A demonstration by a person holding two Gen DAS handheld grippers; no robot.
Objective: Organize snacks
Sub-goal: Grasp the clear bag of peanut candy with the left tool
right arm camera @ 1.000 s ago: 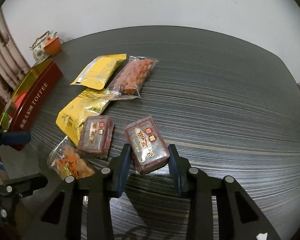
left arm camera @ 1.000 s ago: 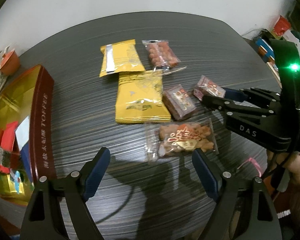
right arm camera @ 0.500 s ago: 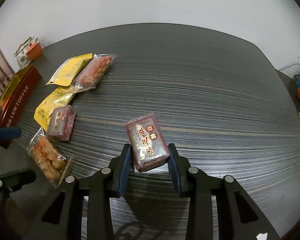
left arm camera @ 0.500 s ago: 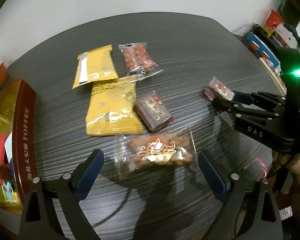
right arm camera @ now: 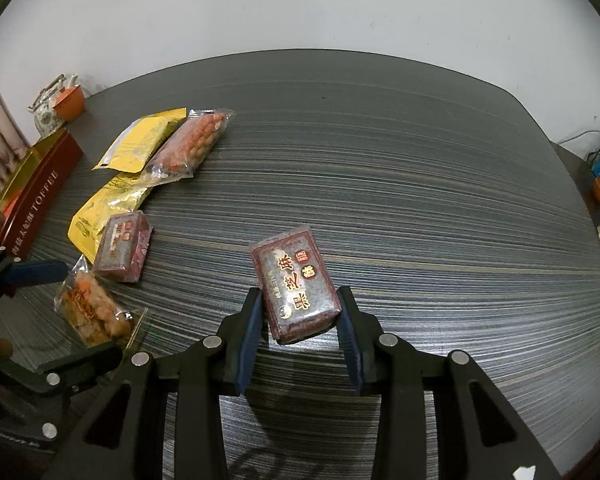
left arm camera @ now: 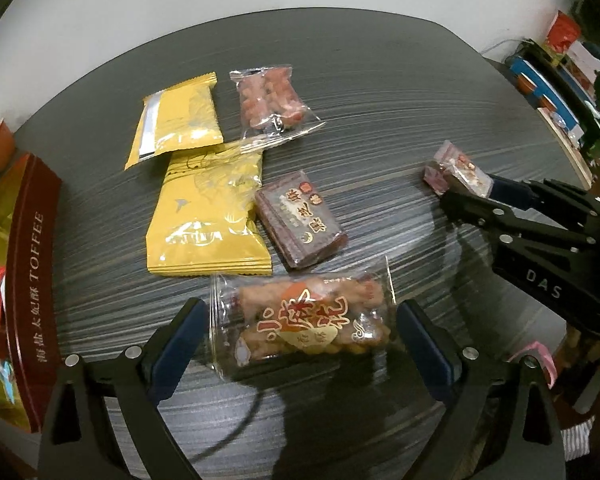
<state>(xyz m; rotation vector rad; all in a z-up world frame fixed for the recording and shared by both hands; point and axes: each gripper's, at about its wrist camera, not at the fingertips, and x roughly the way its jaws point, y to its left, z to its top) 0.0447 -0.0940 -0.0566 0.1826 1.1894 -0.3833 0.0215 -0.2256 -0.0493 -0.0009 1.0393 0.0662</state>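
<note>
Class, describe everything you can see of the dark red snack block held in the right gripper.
The dark red snack block is a flat rectangular bar sealed in glossy clear wrap, printed with gold characters and small red seals. The right gripper is shut on its near end, a blue pad on each long side. It points away from the camera, off to the right of the other snacks. Whether it touches the striped grey table is unclear.

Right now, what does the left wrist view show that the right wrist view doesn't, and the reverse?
Only the left wrist view shows the cluttered shelf at right and the toffee box's contents.

Only the right wrist view shows the teapot behind the box and the held dark red bar's full label.

Both show the right gripper shut on that bar, the open left gripper around the clear fried-snack bag, two yellow packets, the peanut bag and the second dark bar.
</note>
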